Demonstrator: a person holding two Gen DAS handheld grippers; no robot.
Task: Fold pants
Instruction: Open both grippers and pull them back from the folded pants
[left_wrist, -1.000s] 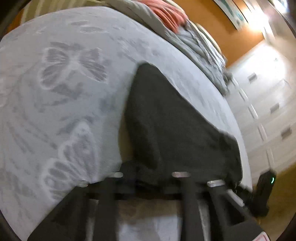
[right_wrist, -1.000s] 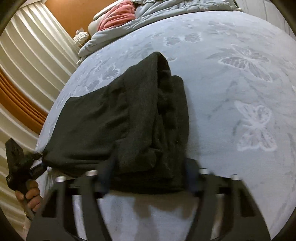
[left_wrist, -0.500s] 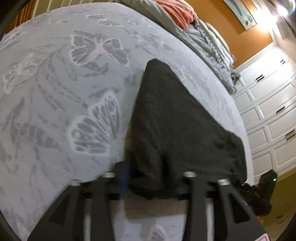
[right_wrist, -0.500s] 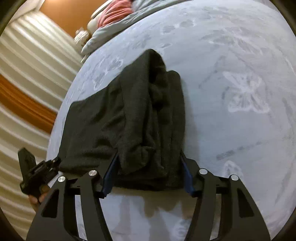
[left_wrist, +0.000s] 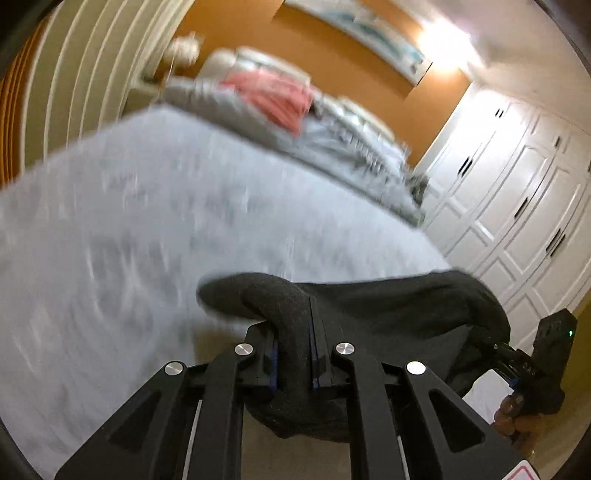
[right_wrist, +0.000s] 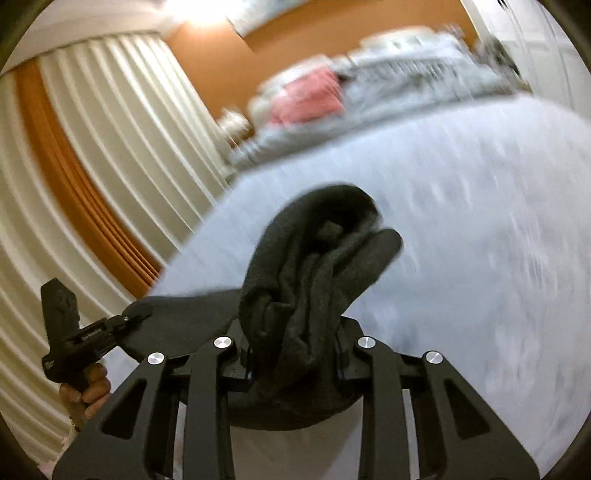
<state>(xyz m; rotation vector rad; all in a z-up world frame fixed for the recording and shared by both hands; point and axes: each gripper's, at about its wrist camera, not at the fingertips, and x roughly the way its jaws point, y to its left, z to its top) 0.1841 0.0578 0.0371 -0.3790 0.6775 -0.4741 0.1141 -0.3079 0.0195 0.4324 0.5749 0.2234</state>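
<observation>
The dark grey knitted pants (left_wrist: 388, 314) hang stretched between my two grippers, lifted off the pale grey butterfly-print bed (left_wrist: 147, 229) ahead. My left gripper (left_wrist: 293, 365) is clamped on one bunched end, my right gripper (right_wrist: 295, 354) on the other. I judge a fold-over is underway, though blur hides detail; next I carry both ends forward and lay them down evenly.

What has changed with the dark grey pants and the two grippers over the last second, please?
Both grippers closed on the near edge of the dark grey fleece pants and lifted it off the pale grey butterfly-print bedspread. The left gripper and right gripper now pinch bunched fabric. The bedspread and the pink cloth at the far end stayed put.
</observation>
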